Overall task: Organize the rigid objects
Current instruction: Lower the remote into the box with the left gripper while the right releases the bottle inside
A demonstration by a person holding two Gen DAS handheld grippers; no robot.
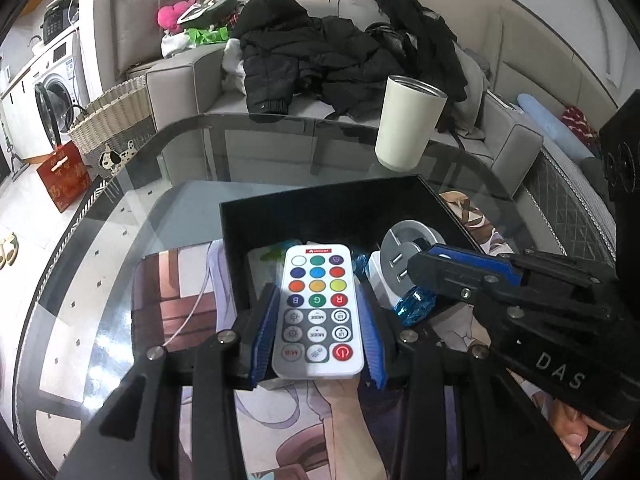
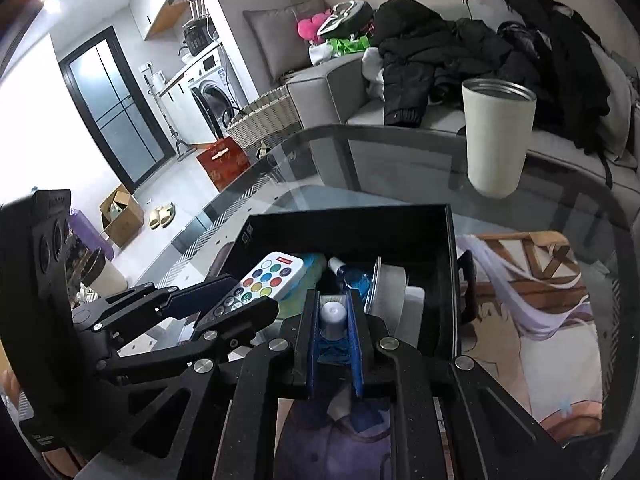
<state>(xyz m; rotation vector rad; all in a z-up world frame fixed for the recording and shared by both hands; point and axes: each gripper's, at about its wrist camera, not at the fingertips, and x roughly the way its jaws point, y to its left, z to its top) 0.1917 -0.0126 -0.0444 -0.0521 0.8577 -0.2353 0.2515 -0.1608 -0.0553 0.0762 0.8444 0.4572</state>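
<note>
My left gripper (image 1: 316, 322) is shut on a white remote control (image 1: 318, 312) with coloured buttons, held over the near edge of a black open box (image 1: 320, 208). The remote also shows in the right wrist view (image 2: 266, 276). My right gripper (image 2: 334, 320) is shut on a blue faceted bottle with a grey cap (image 2: 333, 316), at the box's near edge (image 2: 348, 220). The bottle shows in the left wrist view (image 1: 414, 304). Inside the box lie a grey and white round adapter (image 1: 404, 252) and a greenish packet (image 1: 266, 256).
A tall white tumbler (image 1: 408, 124) stands on the glass table (image 1: 240, 148) behind the box. A printed mat (image 2: 532, 304) lies under the box. A grey sofa with black clothes (image 1: 320, 56), a woven basket (image 1: 112, 120) and a red box (image 1: 64, 176) are beyond the table.
</note>
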